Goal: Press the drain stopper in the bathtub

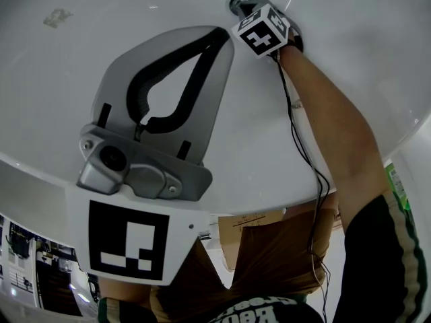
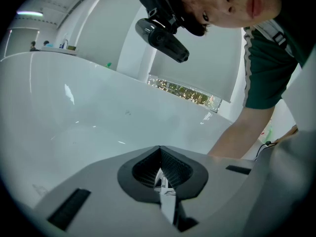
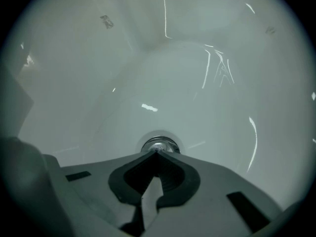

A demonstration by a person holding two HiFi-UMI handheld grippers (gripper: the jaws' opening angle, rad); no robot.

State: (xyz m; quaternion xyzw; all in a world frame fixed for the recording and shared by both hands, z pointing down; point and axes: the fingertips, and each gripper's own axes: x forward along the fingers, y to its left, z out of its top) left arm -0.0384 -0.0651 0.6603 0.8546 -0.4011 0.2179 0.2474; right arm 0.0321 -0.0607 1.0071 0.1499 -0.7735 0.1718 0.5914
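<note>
The chrome drain stopper [image 3: 159, 144] sits in the floor of the white bathtub [image 3: 197, 83]. My right gripper [image 3: 155, 151] is shut with nothing held, and its closed tips rest right at the stopper's near edge. In the head view the right gripper [image 1: 242, 7] reaches deep into the tub [image 1: 81, 59], its marker cube [image 1: 262, 29] covering most of the drain. My left gripper [image 1: 222, 33] hangs shut and empty above the tub, well short of the drain. In the left gripper view the left gripper [image 2: 159, 148] points across the tub wall [image 2: 74, 117].
A bare forearm [image 1: 330, 120] with a black cable [image 1: 306, 160] along it stretches down to the right gripper. The tub rim [image 1: 40, 173] curves across the near side. A cardboard box [image 1: 269, 247] lies outside the tub. A small mark [image 3: 106, 20] shows on the tub wall.
</note>
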